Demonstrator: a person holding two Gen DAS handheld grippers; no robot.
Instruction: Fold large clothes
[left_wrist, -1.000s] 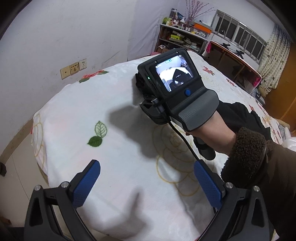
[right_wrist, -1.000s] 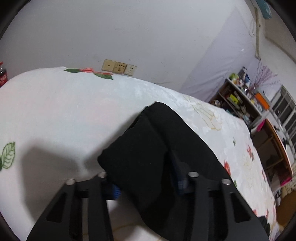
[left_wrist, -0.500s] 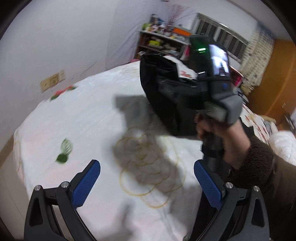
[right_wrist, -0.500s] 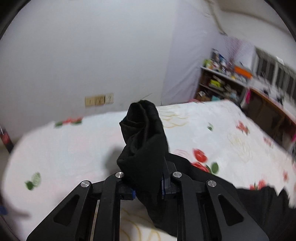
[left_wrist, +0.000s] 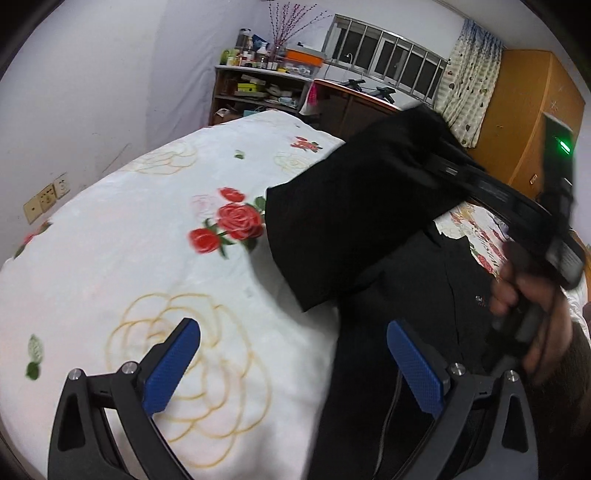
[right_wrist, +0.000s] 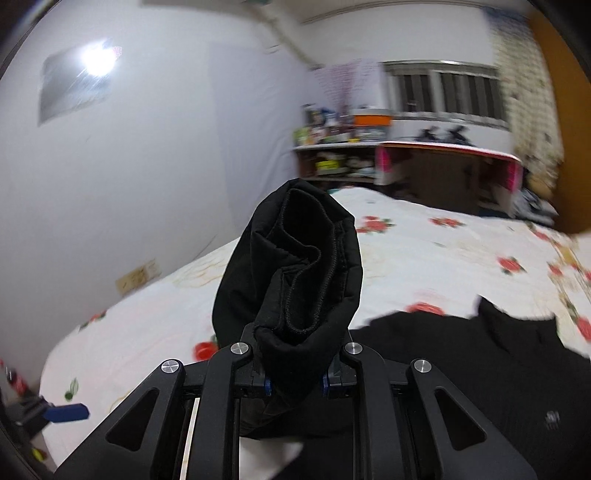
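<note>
Mid-fold: right gripper (right_wrist: 295, 380) pinched black sleeve (right_wrist: 295, 273) up over bed (left_wrist: 110, 221) — left gripper (left_wrist: 291, 365) wide, empty. Next prob.: lay sleeve across the shirt body (right_wrist: 480, 362).

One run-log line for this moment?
right gripper: shut on black sleeve, lifted | left gripper: open, holding nothing | black garment: on floral bed

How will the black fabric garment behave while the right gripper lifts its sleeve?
The black fabric garment is probably floppy: its sleeve bunches at the right gripper and droops. It looks light, since a shut pinch carries it. The rest will likely drag across the floral bedspread.
</note>
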